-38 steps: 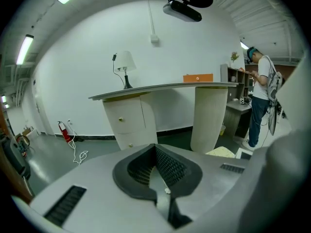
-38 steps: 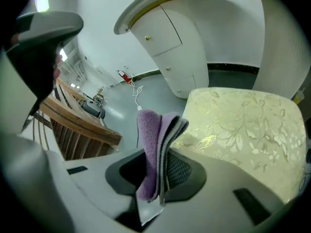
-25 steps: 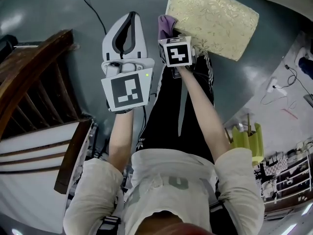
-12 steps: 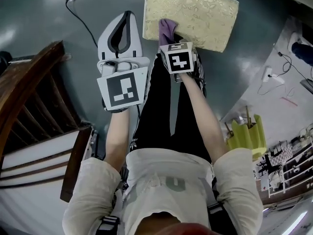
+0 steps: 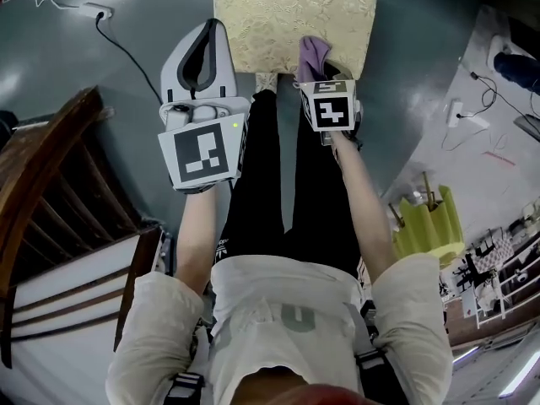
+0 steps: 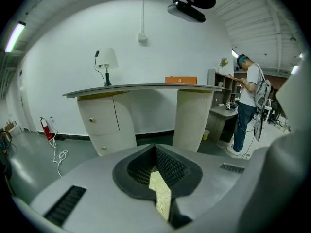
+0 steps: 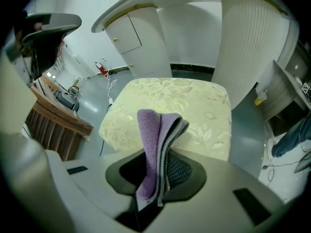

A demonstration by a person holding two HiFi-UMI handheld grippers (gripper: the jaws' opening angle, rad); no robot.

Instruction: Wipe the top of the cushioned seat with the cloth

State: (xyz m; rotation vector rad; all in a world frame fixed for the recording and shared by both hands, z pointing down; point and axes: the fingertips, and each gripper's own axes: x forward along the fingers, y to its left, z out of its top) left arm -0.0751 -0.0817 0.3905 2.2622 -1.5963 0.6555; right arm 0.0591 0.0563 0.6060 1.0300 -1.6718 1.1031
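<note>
Grey glossy floor (image 5: 422, 66) lies all round the seat (image 5: 278, 15), a pale gold cushion with a leaf pattern that sits at the top of the head view, just past the person's feet. Behind it, in the gripper views, stands a white counter (image 6: 141, 87) with a lamp (image 6: 107, 59) on it, and a second person (image 6: 250, 106) stands off at a desk. A dark wooden frame (image 5: 51, 192) is to the person's left. The right gripper (image 7: 155, 178) is closed on the cloth (image 7: 153, 130), a folded purple one with a grey edge, pinched between the dark pads so that its free end stands up past the jaw tips. Seen from the head, the cloth is over the near edge of the seat, toward its right side; whether it touches the fabric I cannot tell. The left gripper (image 6: 158, 178) has its jaws drawn together with nothing in them. Only a thin slit shows between the pads, with the seat's gold fabric visible through it. It hangs beside the seat's near left corner.
</note>
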